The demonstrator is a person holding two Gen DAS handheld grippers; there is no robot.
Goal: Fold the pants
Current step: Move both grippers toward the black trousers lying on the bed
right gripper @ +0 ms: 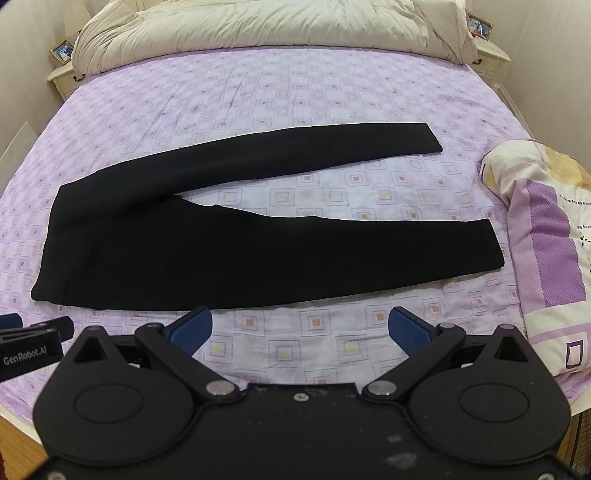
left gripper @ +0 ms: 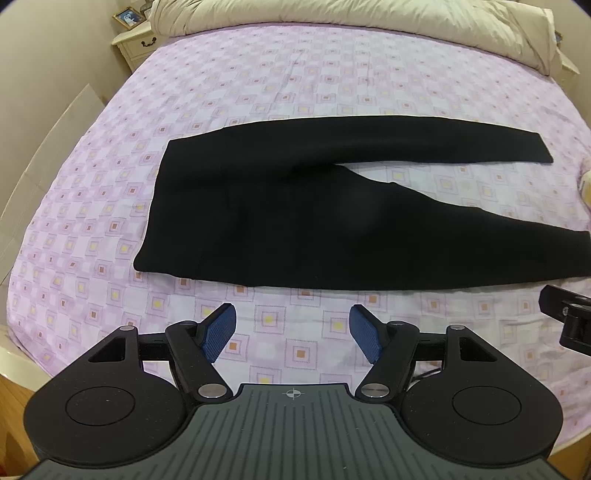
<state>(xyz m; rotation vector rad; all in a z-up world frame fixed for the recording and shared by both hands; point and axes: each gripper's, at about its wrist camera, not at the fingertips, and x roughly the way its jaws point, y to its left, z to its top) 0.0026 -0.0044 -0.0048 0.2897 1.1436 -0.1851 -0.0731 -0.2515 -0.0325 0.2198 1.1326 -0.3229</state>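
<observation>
Black pants [left gripper: 280, 218] lie flat on the purple patterned bed, waistband to the left and the two legs spread apart to the right; they also show in the right wrist view [right gripper: 207, 251]. My left gripper [left gripper: 291, 325] is open and empty, hovering over the bedspread just short of the pants' near edge, by the waist part. My right gripper [right gripper: 299, 326] is open and empty, just short of the near leg's lower edge. The right gripper's body shows at the right edge of the left wrist view [left gripper: 569, 317].
A cream duvet [right gripper: 258, 29] is bunched at the head of the bed. A folded purple-and-cream pillow [right gripper: 546, 236] lies at the right, close to the leg ends. Nightstands [left gripper: 138, 44] stand at the bed's far corners. The bed's near edge [left gripper: 14, 365] is just below the grippers.
</observation>
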